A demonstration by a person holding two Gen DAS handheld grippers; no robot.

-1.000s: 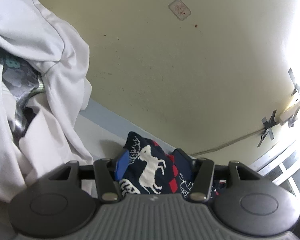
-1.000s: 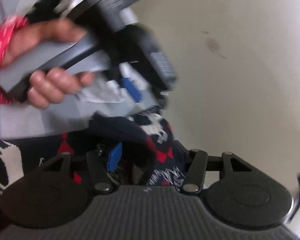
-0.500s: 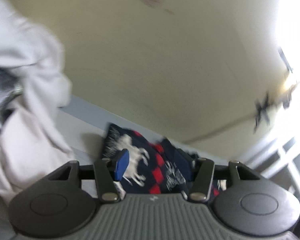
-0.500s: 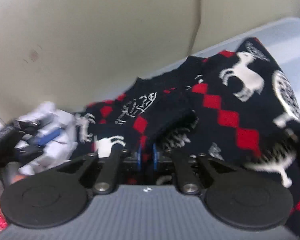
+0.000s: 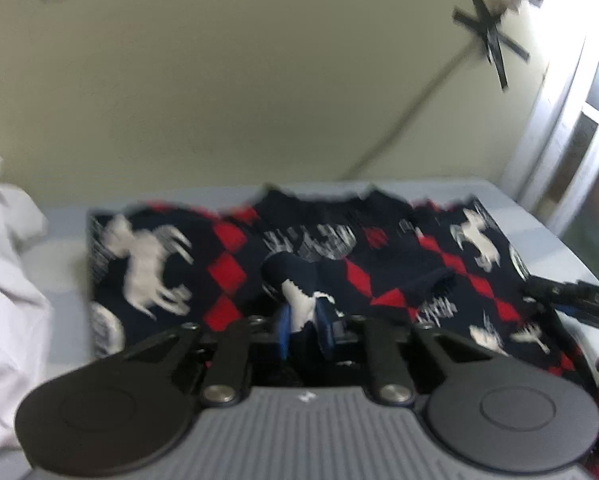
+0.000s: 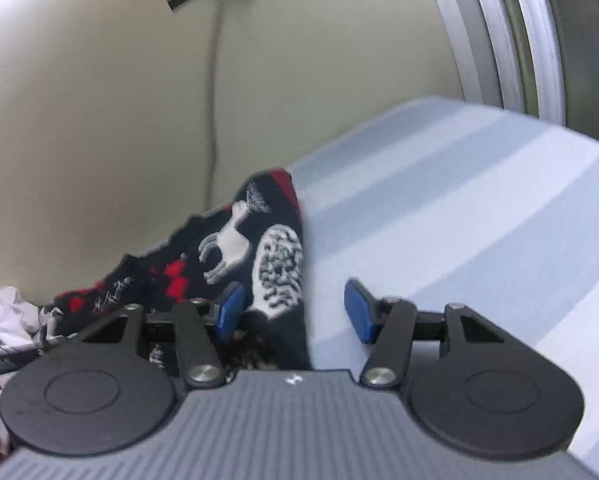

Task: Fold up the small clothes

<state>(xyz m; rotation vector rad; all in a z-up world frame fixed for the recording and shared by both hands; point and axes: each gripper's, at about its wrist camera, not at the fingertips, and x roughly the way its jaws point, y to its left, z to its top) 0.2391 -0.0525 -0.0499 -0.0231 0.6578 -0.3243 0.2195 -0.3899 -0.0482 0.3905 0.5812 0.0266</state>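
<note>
While the left tongs [image 5: 304, 330] are closing on a fold of the reindeer sweater [image 5: 227, 268], the right tongs [image 6: 293, 312] are opening over its edge beside bare striped bed [image 6: 459, 200].

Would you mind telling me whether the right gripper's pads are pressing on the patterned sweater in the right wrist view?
No. The right gripper has opening jaws, its pads spread apart, the sweater edge lying loose between them.

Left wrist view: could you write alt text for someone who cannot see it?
The left gripper is closing its blue fingers on a raised fold of a navy, red and white patterned garment spread across a pale blue surface. White cloth is heaped at left; a beige wall stands behind.
</note>
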